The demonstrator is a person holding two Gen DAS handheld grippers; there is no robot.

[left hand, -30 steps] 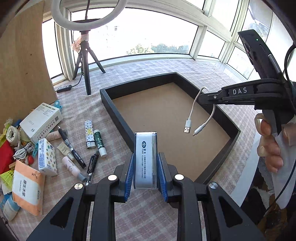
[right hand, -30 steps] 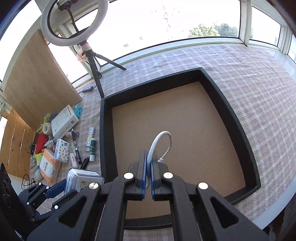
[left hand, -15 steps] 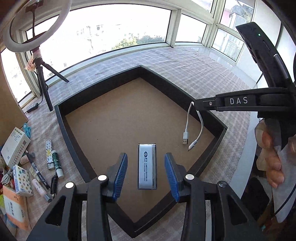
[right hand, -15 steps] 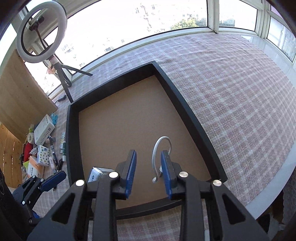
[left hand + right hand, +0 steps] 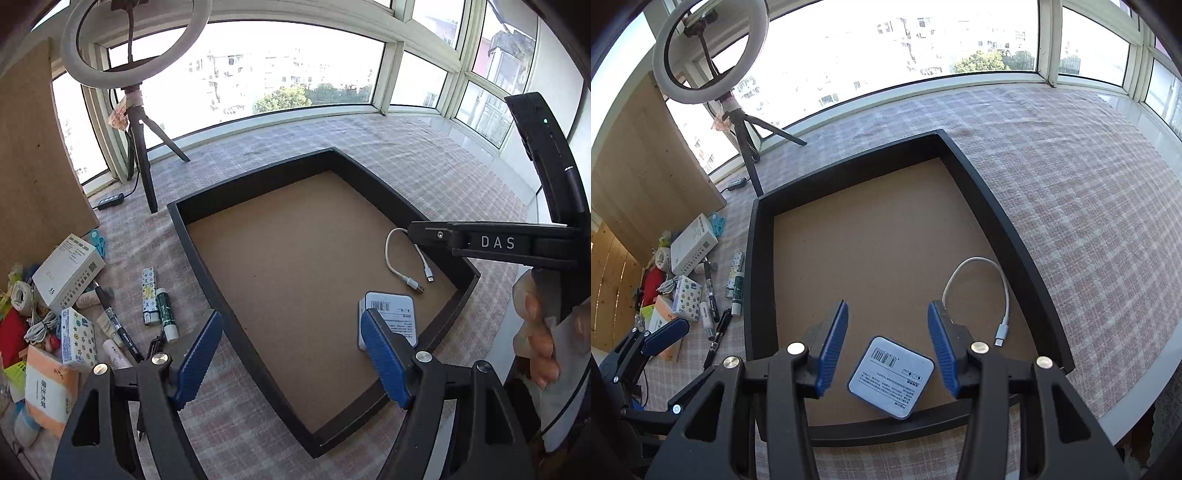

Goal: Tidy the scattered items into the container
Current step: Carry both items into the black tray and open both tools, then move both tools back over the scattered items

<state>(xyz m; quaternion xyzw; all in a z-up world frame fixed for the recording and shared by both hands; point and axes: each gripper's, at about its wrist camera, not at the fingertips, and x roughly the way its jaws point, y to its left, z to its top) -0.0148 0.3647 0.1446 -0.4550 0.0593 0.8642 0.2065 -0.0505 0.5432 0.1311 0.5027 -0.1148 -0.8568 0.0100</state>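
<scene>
A black tray (image 5: 251, 184) (image 5: 849, 170) with a brown floor lies on the checked cloth. A silver-white power bank (image 5: 391, 314) (image 5: 890, 376) rests label-up on its floor near the front corner. Beside it lies a short white USB cable (image 5: 386, 254) (image 5: 1007, 306). My left gripper (image 5: 291, 317) hangs over the tray's left rim, jaws opening, nothing between them. My right gripper (image 5: 887, 310) hovers above the power bank, jaws opening, pads clear of it. The right gripper's arm (image 5: 495, 242) reaches in from the right.
Left of the tray lie several loose items: a white box (image 5: 68, 266), a black marker (image 5: 114, 321), a glue stick (image 5: 164, 310), tissue packs (image 5: 77, 332). A ring light on a tripod (image 5: 142, 166) stands behind. A hand (image 5: 535, 332) holds the right gripper.
Both grippers have opened and let go. The power bank, upright in the left jaws before, now lies flat in the tray. The cable has dropped from the right jaws onto the tray floor.
</scene>
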